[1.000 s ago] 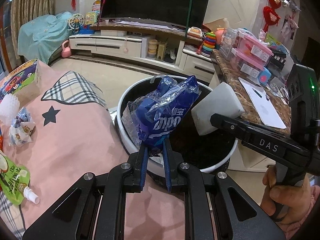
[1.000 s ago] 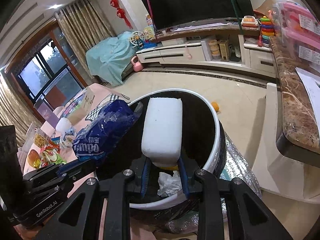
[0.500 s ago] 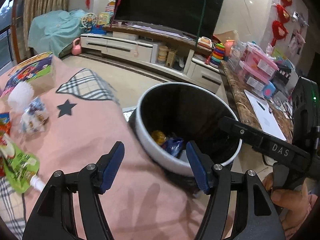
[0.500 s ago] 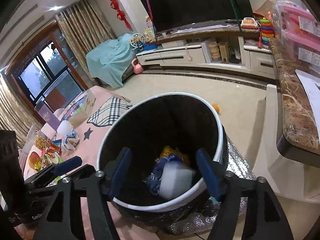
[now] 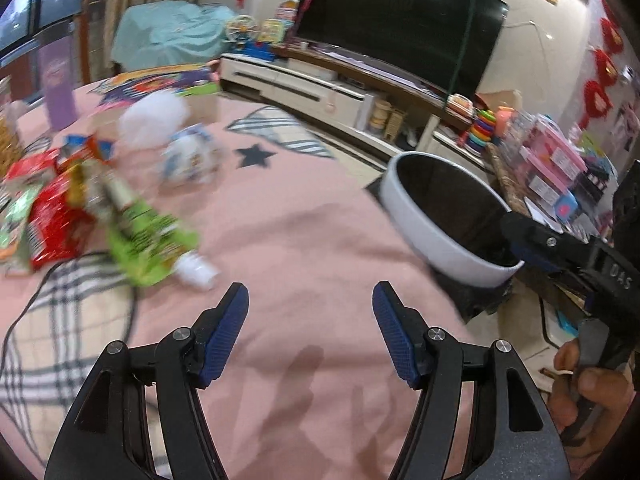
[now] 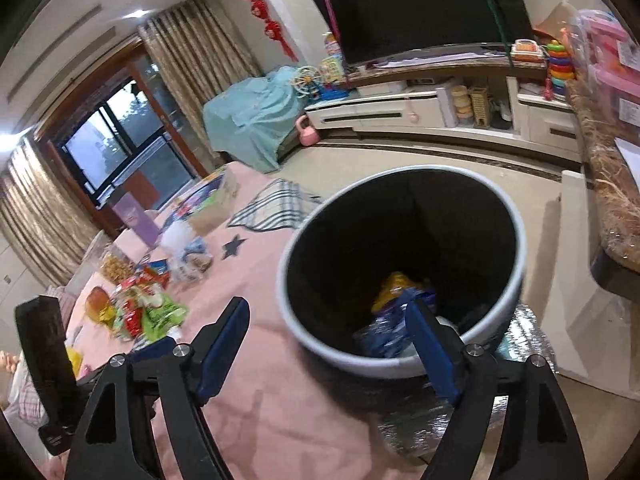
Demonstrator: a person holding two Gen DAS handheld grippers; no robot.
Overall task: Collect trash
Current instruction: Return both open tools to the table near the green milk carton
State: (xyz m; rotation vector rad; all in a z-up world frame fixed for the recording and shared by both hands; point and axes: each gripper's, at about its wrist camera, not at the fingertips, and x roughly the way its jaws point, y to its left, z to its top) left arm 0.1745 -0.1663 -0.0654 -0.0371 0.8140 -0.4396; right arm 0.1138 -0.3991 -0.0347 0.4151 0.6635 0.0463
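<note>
The white trash bin (image 6: 304,336) with a black liner stands beside the pink-clothed table (image 5: 304,232); inside lie a blue bag (image 6: 384,336) and a yellow wrapper (image 6: 394,286). The bin also shows in the left wrist view (image 5: 424,224). My left gripper (image 5: 310,300) is open and empty over the pink cloth. My right gripper (image 6: 328,312) is open and empty over the bin's near rim. Blurred trash lies on the table's left: a green pouch (image 5: 148,236), a red packet (image 5: 52,216), a small white-blue packet (image 5: 192,156) and a white puff (image 5: 154,120).
A colourful box (image 5: 168,80) and a purple carton (image 5: 60,92) stand at the table's far side. A marble counter (image 6: 612,196) with pink boxes is right of the bin. A TV cabinet (image 6: 400,116) lines the far wall. Silver foil (image 6: 424,428) lies under the bin.
Both grippers opened and dropped the blue bag and the white block into the bin. The left gripper then swung left over the table; the right pulled back slightly leftward.
</note>
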